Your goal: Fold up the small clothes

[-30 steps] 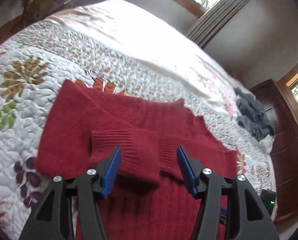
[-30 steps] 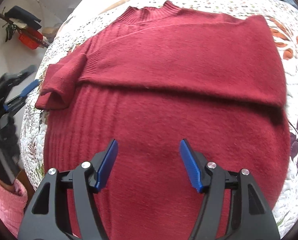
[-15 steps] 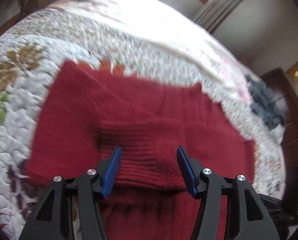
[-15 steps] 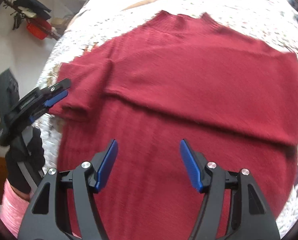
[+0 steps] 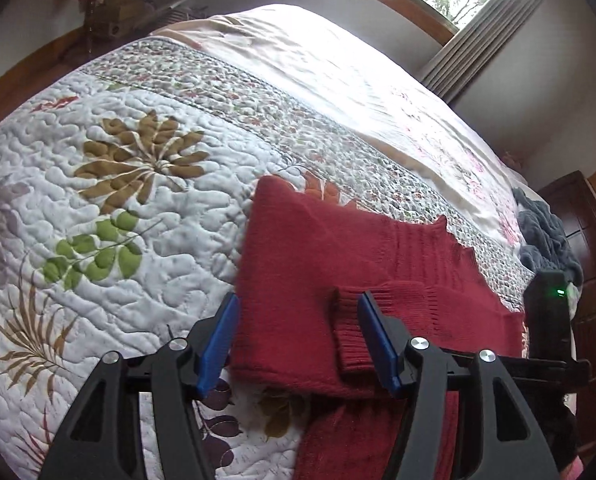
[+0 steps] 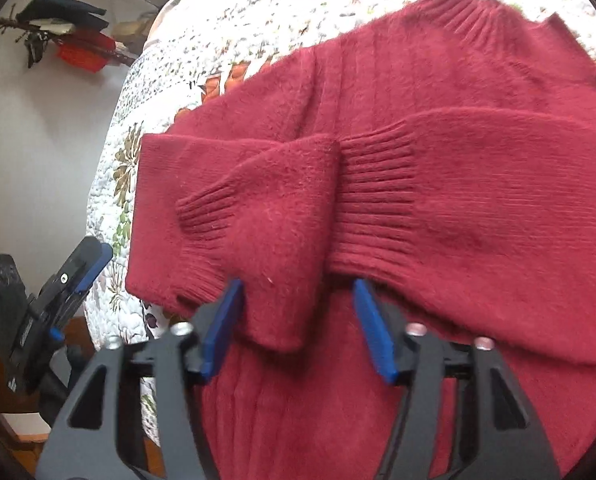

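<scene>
A dark red knit sweater point(image 6: 437, 92) lies flat on a quilted bedspread, collar away from me, both sleeves folded across its chest with the ribbed cuffs point(image 6: 373, 196) meeting at the middle. My right gripper point(image 6: 298, 328) hangs open just above the left sleeve's cuff end, nothing held. My left gripper point(image 5: 298, 336) is open over the sweater's point(image 5: 309, 272) left folded edge, one finger over the quilt, the other by a ribbed cuff point(image 5: 349, 336). The left gripper point(image 6: 78, 276) also shows at the left edge of the right wrist view.
The floral quilt point(image 5: 130, 184) spreads left of the sweater, with a pale sheet point(image 5: 317, 68) beyond it. A dark grey garment point(image 5: 545, 236) lies at the bed's far right beside a dark wooden cabinet point(image 5: 593, 248). Clutter hangs on the wall point(image 6: 66, 40) at left.
The left gripper has swung left toward the sweater's edge. The right gripper has moved forward and lower over the crossed sleeve cuffs. Both stayed open.
</scene>
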`<control>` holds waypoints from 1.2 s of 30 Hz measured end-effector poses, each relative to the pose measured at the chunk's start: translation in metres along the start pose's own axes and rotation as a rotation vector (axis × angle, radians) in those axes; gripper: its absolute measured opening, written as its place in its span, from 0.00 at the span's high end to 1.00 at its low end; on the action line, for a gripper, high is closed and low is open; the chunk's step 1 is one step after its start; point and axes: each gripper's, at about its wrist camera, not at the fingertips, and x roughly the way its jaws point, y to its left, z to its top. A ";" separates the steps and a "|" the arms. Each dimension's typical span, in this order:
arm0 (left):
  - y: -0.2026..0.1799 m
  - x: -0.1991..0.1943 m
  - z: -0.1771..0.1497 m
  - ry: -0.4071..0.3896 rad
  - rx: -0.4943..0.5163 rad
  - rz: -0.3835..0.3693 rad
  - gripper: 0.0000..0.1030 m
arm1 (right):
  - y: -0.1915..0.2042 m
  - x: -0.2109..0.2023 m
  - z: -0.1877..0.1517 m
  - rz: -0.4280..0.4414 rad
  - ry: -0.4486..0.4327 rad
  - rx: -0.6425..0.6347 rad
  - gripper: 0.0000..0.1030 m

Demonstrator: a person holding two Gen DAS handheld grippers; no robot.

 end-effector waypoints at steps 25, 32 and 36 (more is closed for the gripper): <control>-0.093 0.068 -0.032 0.126 0.200 0.037 0.40 | -0.113 -0.091 -0.018 -0.049 -0.173 0.110 0.85; -0.087 0.082 -0.039 0.147 0.219 0.070 0.40 | -0.130 -0.069 -0.023 -0.073 -0.138 0.142 0.83; -0.089 0.077 -0.036 0.151 0.226 0.064 0.40 | -0.113 -0.091 -0.026 -0.148 -0.187 0.092 0.74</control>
